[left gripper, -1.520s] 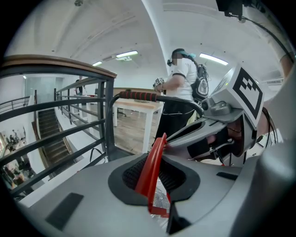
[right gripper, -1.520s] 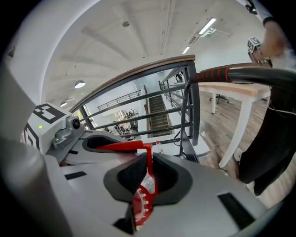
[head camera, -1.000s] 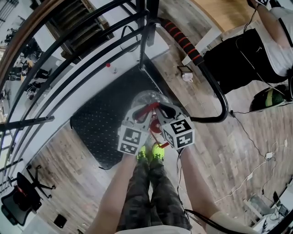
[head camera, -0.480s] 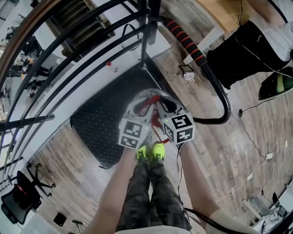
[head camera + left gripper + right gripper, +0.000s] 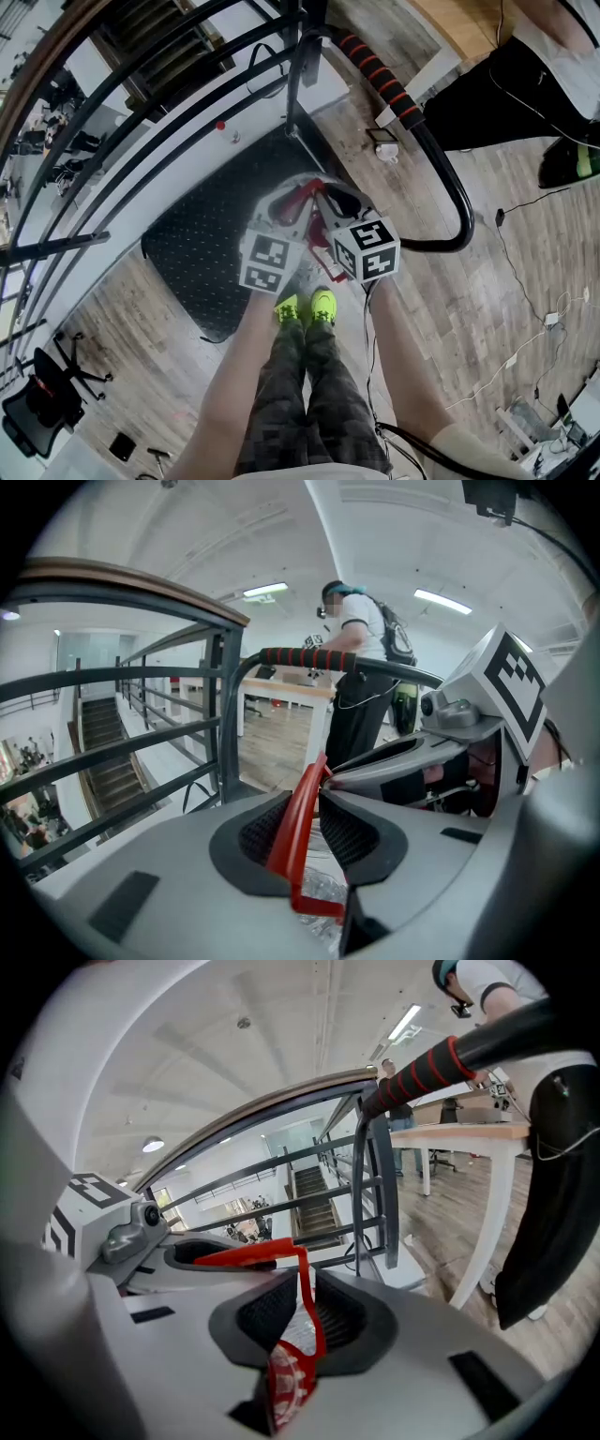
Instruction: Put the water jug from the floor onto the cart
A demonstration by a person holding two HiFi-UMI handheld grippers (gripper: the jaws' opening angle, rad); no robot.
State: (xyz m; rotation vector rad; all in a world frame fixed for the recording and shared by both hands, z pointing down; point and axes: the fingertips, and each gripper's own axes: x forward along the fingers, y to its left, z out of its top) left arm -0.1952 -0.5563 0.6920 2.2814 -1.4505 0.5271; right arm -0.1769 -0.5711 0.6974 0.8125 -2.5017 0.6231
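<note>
The clear water jug (image 5: 302, 187) hangs by its red handle (image 5: 298, 199) over the near edge of the cart's black studded deck (image 5: 202, 248). My left gripper (image 5: 292, 208) is shut on one side of the handle (image 5: 298, 827). Its jaws have just eased open a little, and the strap is still pinched between the pads. My right gripper (image 5: 321, 204) is shut on the other side of the handle (image 5: 307, 1302). The jug's crinkled clear plastic (image 5: 323, 885) shows below the left jaws. The two grippers sit close side by side.
The cart's push bar with a red-and-black grip (image 5: 386, 84) curves round at the right. Black stair railings (image 5: 141, 112) run along the left. A person in black trousers (image 5: 506, 89) stands at the top right. Cables (image 5: 520, 281) lie on the wooden floor. My feet in yellow shoes (image 5: 309, 307) are just behind the jug.
Both grippers have carried the jug a little forward, farther over the cart deck, so my shoes now show behind them. The person at the right has shifted away.
</note>
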